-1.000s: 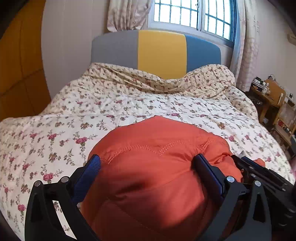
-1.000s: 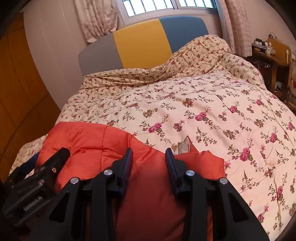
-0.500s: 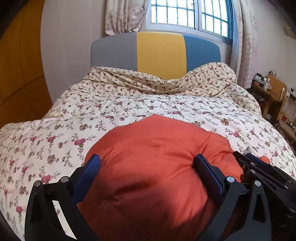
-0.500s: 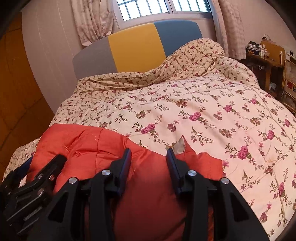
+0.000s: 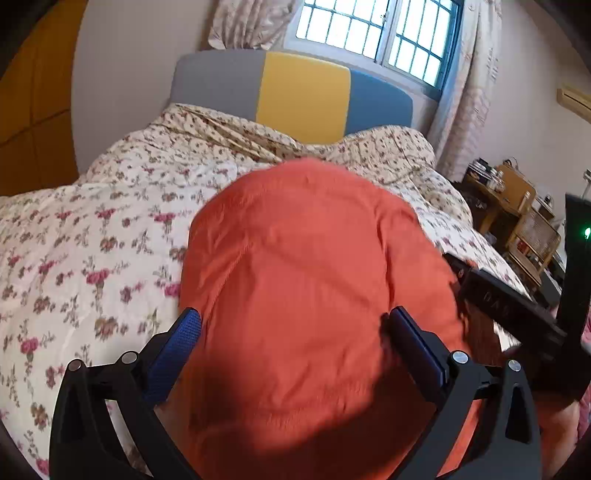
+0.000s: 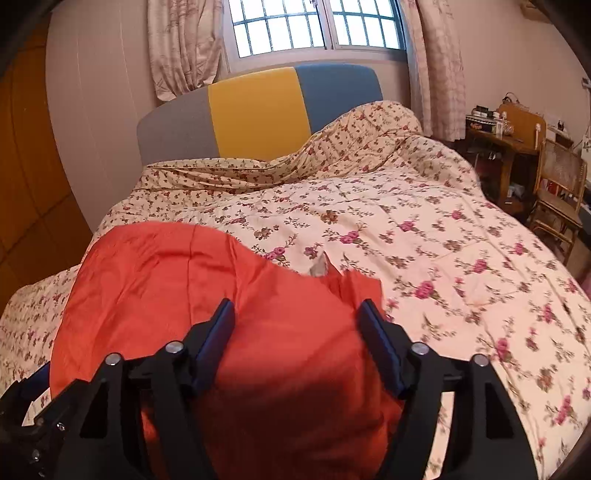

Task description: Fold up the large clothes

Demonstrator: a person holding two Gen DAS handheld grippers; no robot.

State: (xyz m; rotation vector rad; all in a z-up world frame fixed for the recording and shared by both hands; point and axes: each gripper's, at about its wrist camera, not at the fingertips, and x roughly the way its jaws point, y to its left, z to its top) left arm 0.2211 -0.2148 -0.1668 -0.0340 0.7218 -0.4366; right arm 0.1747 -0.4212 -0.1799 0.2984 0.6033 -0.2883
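An orange padded garment [image 5: 306,280] lies bunched on the floral quilt [image 5: 92,236] of the bed. My left gripper [image 5: 295,328] is open, its blue-padded fingers wide apart on either side of the bulging cloth. In the right wrist view the same garment [image 6: 229,302] fills the lower left. My right gripper [image 6: 297,317] is open too, fingers spread with the cloth between them. A small grey inner patch [image 6: 319,267] shows at the garment's far edge. The right gripper's body [image 5: 517,306] shows at the right of the left wrist view.
A grey, yellow and blue headboard [image 6: 258,110] stands at the far end under a barred window [image 6: 314,26]. A wooden desk and chair [image 6: 546,166] stand to the right of the bed. An orange wardrobe [image 6: 26,184] is on the left.
Both grippers have lifted and tilted up. The right gripper's fingers have spread from narrow to wide. The garment bulges higher in the left wrist view.
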